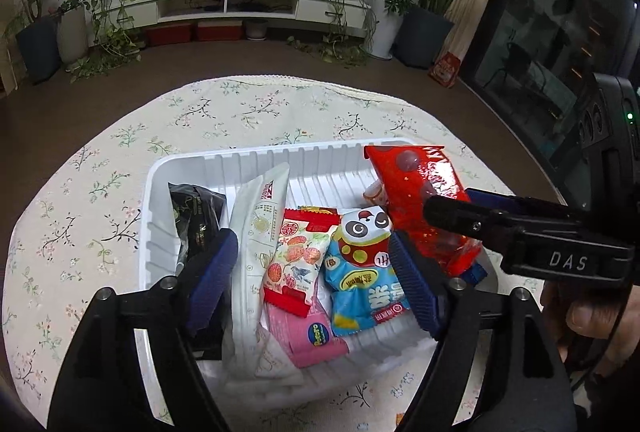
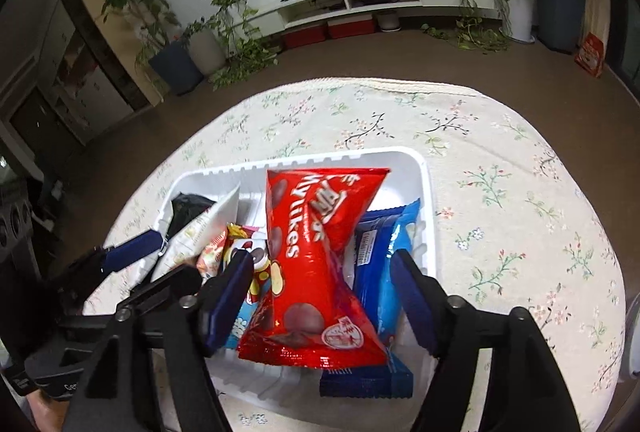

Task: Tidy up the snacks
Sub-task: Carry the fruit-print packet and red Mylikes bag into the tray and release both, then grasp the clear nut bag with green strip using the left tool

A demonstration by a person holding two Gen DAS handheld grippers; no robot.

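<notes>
A white ribbed tray (image 1: 160, 176) is set on a worktop covered by a floral cloth (image 1: 100, 168), and the snacks are gathered inside it. At the tray's left end a black packet (image 1: 196, 208) is leaned against the wall. Just beside it a long white pouch (image 1: 256, 228) is stood on edge, tilted. Next, a small red-and-white packet (image 1: 298, 260) is laid over a pink packet (image 1: 308, 332), and a blue panda packet (image 1: 364, 264) is placed to its right.

The left claw (image 1: 316, 272) is held over this left half with its jaws spread; the white pouch and the small packets are seen between the blue pads (image 1: 214, 272), but nothing is pinched.

Further right, a red Mylikes bag (image 2: 308, 268) is rested tilted, its upper end propped towards the tray's far wall, over a blue packet (image 2: 384, 264) that is lodged along the tray's right wall. The right claw (image 2: 320, 296) is positioned around the red bag with its jaws spread; the bag is not gripped, and gaps are visible on both sides of it.

In the left wrist view, the right claw's black finger (image 1: 520, 228) is seen crossing in front of the red bag, with a hand (image 1: 588, 316) behind it.
</notes>
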